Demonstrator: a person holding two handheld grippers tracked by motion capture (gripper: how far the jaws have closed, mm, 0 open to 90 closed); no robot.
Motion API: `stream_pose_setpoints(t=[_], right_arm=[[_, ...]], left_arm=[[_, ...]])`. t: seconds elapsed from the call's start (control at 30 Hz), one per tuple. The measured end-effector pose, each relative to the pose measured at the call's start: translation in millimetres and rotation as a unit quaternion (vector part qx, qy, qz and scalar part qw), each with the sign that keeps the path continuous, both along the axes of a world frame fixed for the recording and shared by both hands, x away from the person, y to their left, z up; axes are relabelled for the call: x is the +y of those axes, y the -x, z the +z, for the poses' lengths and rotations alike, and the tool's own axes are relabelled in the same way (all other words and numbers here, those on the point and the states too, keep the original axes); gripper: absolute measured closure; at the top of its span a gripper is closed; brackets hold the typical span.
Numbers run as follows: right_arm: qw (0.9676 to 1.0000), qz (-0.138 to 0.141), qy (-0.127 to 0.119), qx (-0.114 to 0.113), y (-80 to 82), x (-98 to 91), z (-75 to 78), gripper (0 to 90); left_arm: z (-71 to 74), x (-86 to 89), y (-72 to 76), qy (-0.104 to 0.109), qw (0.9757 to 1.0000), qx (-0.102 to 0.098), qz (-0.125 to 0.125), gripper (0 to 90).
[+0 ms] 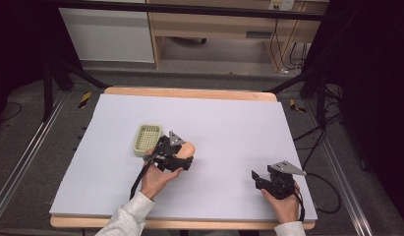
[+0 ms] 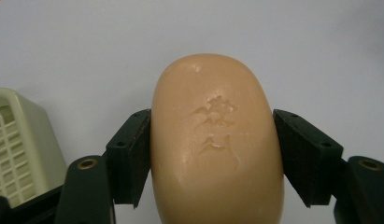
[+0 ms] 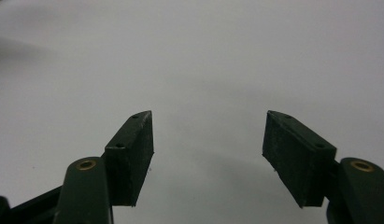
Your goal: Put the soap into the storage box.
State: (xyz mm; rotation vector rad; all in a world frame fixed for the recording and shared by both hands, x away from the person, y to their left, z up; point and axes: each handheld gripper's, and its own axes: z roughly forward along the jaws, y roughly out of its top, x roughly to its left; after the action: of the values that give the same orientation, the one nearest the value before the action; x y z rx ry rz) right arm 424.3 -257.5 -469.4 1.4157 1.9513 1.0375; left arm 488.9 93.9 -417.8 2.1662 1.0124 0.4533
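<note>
Left tongs [image 2: 213,158] clamp our soap bar [image 2: 216,140], long axis along the jaws | soap dish [image 1: 147,139] just left, beside it | right tongs [image 3: 208,154] gape empty over desk [image 1: 229,123], well apart

Soap bar [image 2: 216,149]: waxy, smooth, slight sheen, embossed. Soap dish [image 2: 19,149]: matt plastic lattice. Table [image 1: 189,92]: wood edge.

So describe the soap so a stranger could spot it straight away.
Start at the pale sheet covering the wooden table, then find the small green basket left of its middle. Just right of the basket, the left gripper holds the soap between its fingers: a smooth peach-coloured oval bar with a stamped mark.
</note>
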Motion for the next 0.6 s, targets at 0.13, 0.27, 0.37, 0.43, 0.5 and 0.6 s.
stream_pose_setpoints(t=[0.13, 0.27, 0.37, 0.43, 0.5, 0.6], right_arm=[[1.0, 0.0, -0.001, 0.0, 0.0, -0.4, -0.1, 33.6], [1.0, -0.001, -0.003, 0.002, 0.0, -0.9, -0.3, 33.4], [1.0, 0.0, -0.005, 0.005, 0.3, -0.7, -0.3, 33.2], [1.0, 0.001, -0.002, 0.002, 0.7, -0.3, -0.6, 33.1], [1.0, 0.004, -0.001, -0.001, 1.2, -0.3, -0.6, 32.9], [1.0, 0.006, -0.002, 0.0, 1.9, 0.5, -0.8, 32.9]], left_arm=[[1.4, 9.3, 1.1, 0.001, 1.0, -0.001, 0.004, 31.4], [2.8, 17.2, 2.5, 0.005, 0.9999, -0.001, 0.01, 31.4], [4.1, 23.1, 0.4, 0.011, 0.9998, -0.004, 0.016, 31.5], [4.8, 28.1, -1.8, 0.013, 0.9996, -0.004, 0.023, 31.5], [5.5, 31.3, -3.1, 0.015, 0.9995, -0.004, 0.028, 31.5], [8.7, 41.6, -8.0, 0.018, 0.999, -0.005, 0.039, 31.5]])
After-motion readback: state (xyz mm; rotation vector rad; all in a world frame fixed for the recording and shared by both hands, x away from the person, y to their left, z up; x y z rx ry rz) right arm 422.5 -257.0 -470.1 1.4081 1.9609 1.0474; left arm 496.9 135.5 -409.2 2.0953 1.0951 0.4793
